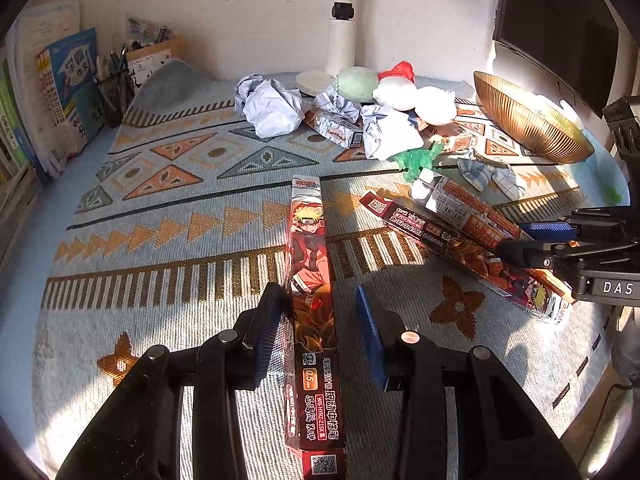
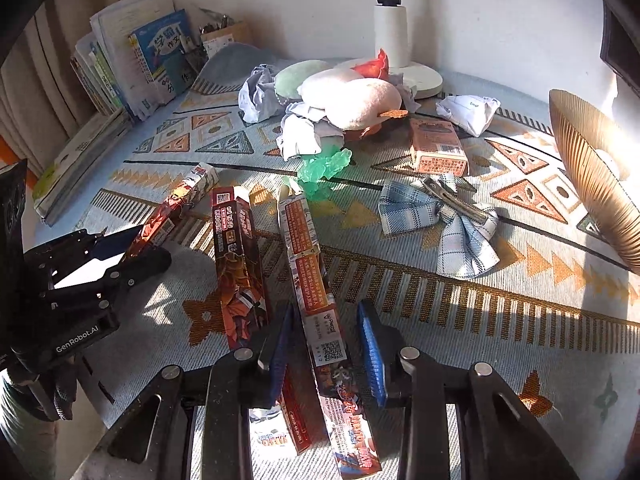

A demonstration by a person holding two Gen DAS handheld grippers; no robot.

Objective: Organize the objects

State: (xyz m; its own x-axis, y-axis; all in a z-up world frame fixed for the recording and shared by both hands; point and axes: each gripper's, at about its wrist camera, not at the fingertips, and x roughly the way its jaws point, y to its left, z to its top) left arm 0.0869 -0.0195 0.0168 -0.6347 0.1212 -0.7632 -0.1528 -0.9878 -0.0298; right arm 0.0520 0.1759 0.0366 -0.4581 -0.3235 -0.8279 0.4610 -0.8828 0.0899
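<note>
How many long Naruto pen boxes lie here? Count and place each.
3, maybe 4: a box between the left gripper's fingers, a second box between the right gripper's, a third box beside that, a similar box half-buried in the pile. More may be hidden.

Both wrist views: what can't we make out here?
- Left hand-held gripper on the red pen box: only one pad visibly touches; grip unclear.
- Right hand-held gripper on the white pen box: right pad shows a gap.
- Gold bowl: contents washed out by sun glare, cut off by the frame edge.
- Plush pile: items beneath are hidden.
</note>
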